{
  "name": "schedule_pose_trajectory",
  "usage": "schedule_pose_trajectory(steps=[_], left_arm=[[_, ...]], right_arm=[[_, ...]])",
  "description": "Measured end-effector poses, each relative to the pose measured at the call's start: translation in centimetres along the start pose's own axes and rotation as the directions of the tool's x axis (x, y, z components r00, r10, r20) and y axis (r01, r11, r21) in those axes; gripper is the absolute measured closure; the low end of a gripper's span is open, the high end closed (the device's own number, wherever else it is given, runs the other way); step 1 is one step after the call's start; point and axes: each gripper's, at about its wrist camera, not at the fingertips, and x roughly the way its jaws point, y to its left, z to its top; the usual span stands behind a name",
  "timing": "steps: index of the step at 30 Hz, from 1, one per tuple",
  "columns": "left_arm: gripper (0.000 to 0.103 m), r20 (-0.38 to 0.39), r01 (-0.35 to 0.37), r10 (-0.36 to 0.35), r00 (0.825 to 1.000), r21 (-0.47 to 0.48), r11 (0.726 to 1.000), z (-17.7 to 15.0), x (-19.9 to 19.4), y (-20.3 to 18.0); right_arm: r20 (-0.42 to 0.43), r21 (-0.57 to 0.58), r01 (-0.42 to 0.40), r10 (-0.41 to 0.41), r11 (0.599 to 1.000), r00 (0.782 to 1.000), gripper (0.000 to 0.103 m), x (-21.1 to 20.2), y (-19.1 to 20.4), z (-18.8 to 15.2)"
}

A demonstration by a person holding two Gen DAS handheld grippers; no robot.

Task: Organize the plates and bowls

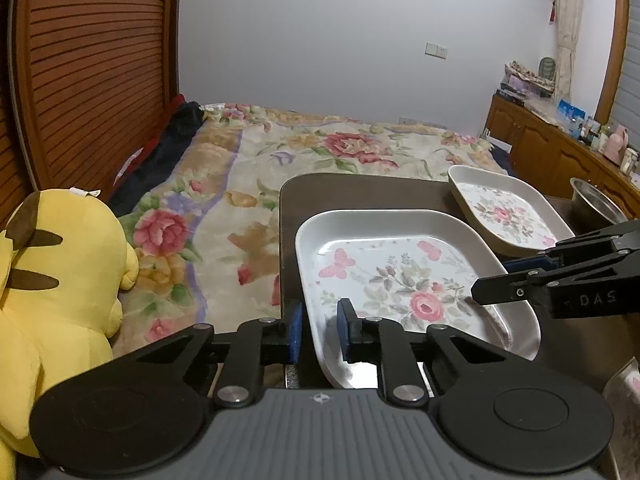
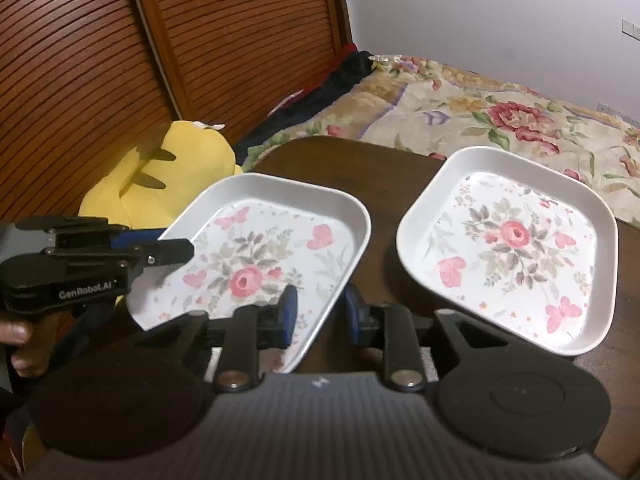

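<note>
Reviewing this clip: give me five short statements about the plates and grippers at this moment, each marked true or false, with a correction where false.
1. Two floral plates are on the dark table. True: a near plate and a far plate.
2. The two plates are stacked. False: they sit apart, with bare table between them.
3. The left gripper straddles the near plate's rim, one finger on each side. True.
4. The right gripper is at the far plate. False: its fingers flank the rim of the near plate.
5. A green plush toy lies beside the table. False: the plush toy is yellow.
</note>
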Motion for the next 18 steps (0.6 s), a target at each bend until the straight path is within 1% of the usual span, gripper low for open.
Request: schedule_pose_trajectory(steps=[5, 11, 13, 15, 18], left_arm=[[0.085, -0.015, 0.007, -0.007, 1.000, -0.011, 1.000, 0.2, -0.2, -0.2], [0.085, -0.027, -0.006, 0.006, 1.000, -0.009, 1.000, 0.2, -0.3, -0.6], [0.085, -0.028, -0.003, 0.003, 1.000, -0.013, 1.000, 0.2, -0.5, -0.9], [0.085, -0.017, -0.001, 0.001, 1.000, -0.008, 1.000, 0.5, -1.0, -1.3], [0.085, -0.001, -0.004, 0.004, 1.000, -0.001, 1.000, 0.8, -1.6, -1.9]], right_arm=[[0.004, 0.013, -0.003, 0.003, 1.000, 1.000, 0.079, -0.1, -0.3, 0.0], [0.003, 0.030, -0.010, 0.010, 0.999, 1.000, 0.083, -0.2, -0.7, -0.2], [0.000, 0.035, 0.006, -0.006, 0.999, 1.000, 0.086, -0.3, -0.6, -0.2], [0.002, 0.039, 0.028, -0.028, 0.999, 1.000, 0.087, -0.6, -0.6, -0.3], [0.012, 0.042, 0.032, -0.032, 0.999, 0.999, 0.088, -1.1, -0.8, -0.3]])
